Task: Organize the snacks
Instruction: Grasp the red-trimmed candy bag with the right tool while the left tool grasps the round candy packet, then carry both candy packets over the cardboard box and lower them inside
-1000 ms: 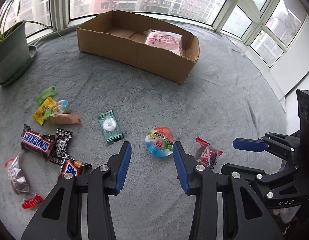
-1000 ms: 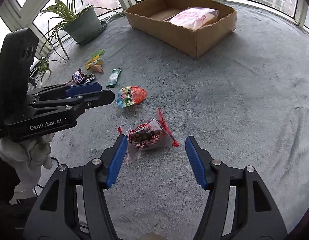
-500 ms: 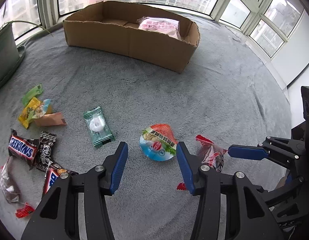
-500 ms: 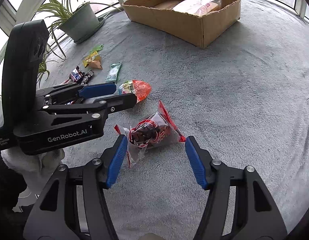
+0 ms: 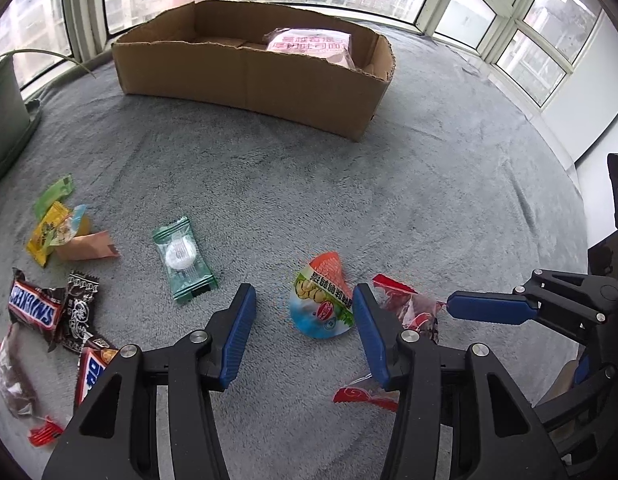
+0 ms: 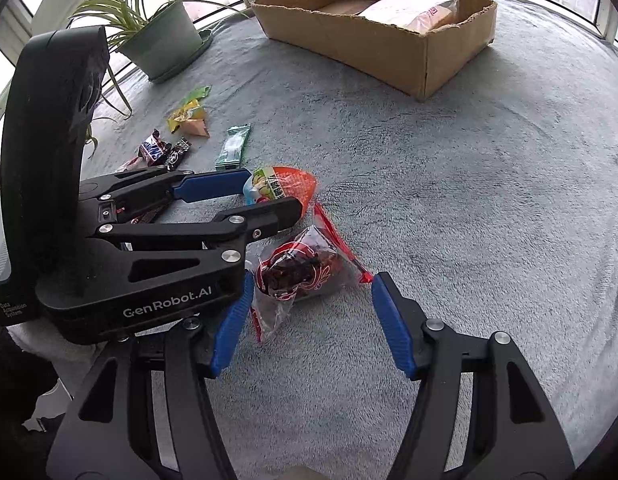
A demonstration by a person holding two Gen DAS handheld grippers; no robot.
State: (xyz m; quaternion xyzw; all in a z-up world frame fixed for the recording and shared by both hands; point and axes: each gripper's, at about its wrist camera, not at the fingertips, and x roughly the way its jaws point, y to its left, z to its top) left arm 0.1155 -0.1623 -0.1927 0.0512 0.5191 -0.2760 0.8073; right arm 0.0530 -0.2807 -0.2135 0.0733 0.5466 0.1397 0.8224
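Left wrist view: left tool [image 5: 301,320] released astride jelly cup [image 5: 320,302], right tool [image 6: 311,312] released astride red-wrapped snack [image 6: 297,274].

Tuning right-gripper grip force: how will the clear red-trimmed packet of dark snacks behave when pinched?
The clear red-trimmed packet looks like thin crinkled film, so it will probably deform and crackle. Its lumpy dark contents may shift under the pads. The flat sealed ends would likely flop. The right gripper straddles it, open.

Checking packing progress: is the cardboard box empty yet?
Not empty: the cardboard box holds one pink packet; the rest of its floor shows bare.
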